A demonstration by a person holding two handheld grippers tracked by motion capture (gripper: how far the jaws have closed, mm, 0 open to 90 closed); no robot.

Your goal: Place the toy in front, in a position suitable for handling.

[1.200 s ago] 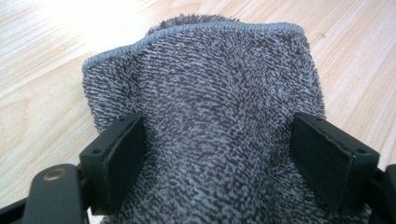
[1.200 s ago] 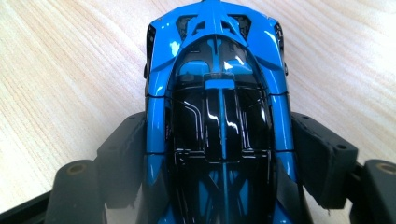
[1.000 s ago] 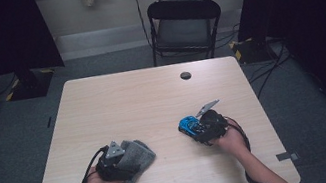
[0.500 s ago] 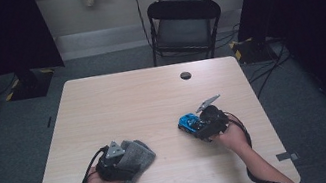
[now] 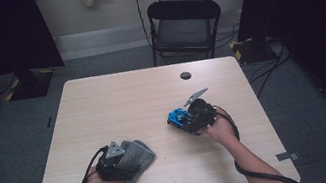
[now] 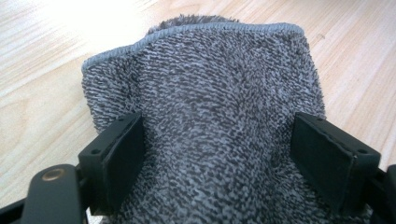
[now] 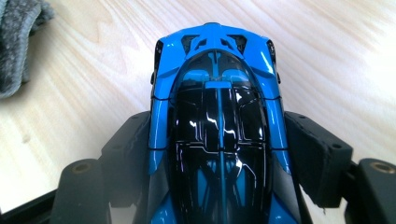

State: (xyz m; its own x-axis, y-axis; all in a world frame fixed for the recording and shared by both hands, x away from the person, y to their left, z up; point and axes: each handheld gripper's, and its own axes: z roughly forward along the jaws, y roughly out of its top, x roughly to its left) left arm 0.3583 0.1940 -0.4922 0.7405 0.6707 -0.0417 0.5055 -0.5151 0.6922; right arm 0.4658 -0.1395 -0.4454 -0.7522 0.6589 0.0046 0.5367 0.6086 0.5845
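My right gripper [image 5: 184, 120] clamps the blue toy car [image 7: 218, 126] near the table's [image 5: 117, 99] right edge. My left gripper [image 5: 125, 160] grips the grey cloth [image 6: 205, 107] near the front-left corner.

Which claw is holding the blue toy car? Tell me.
The right claw: its jaws clamp the sides of the blue toy car. The left claw straddles a grey towel instead.
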